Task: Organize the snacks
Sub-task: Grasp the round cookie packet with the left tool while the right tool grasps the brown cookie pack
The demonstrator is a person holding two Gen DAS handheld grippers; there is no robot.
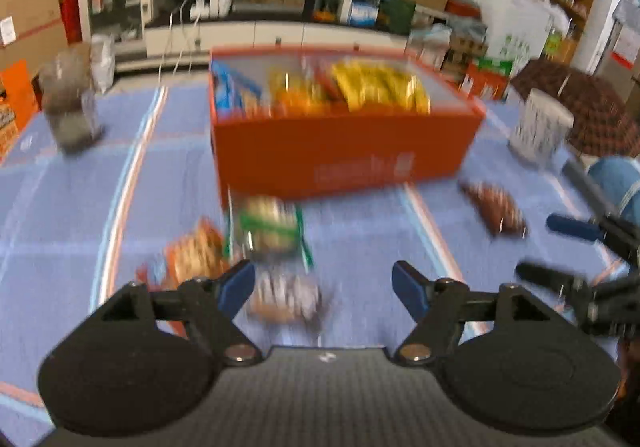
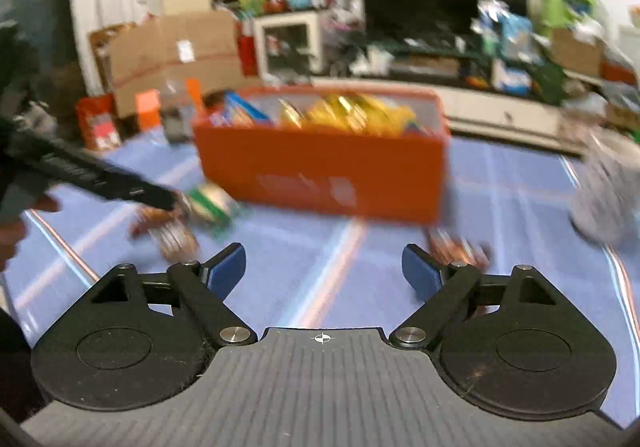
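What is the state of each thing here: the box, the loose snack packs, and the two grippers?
Orange box: open on top, already holding snack packs.
Green snack pack: loose on the cloth before the box.
Orange snack pack: loose, beside the green one.
Brown snack pack: loose, apart.
Left gripper: open, holding nothing.
Right gripper: open, holding nothing.

Pale lettering stands on the front wall of the orange box (image 1: 344,159), but blur makes it unreadable, and no other text can be read.
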